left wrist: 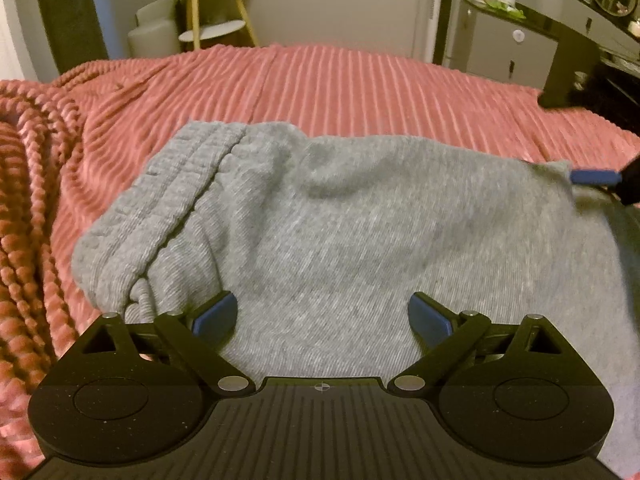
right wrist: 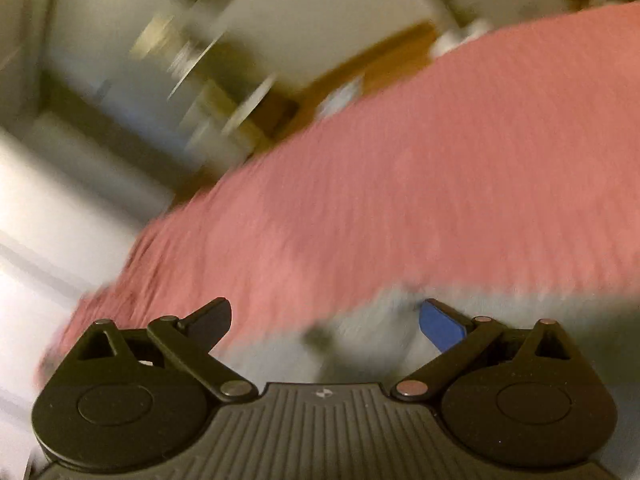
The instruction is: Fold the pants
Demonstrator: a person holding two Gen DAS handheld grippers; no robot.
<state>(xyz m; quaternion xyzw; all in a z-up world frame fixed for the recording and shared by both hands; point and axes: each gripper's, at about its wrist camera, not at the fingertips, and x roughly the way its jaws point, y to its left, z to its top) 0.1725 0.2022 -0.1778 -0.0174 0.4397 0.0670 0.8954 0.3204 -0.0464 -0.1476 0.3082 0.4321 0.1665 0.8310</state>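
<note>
Left wrist view: grey pants (left wrist: 340, 232) lying on pink blanket (left wrist: 360, 80); left gripper (left wrist: 323, 318) hovering over them, jaws wide. Right gripper (right wrist: 326, 322) spreading wide at the pants' edge, view blurred.

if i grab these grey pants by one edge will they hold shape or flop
Probably flop: the grey pants are soft knit, already rumpled and sagging into the pink blanket. The ribbed waistband looks thicker, so it may bunch less. Likely light, and the fuzzy blanket could drag at them rather than let them slide.
</note>
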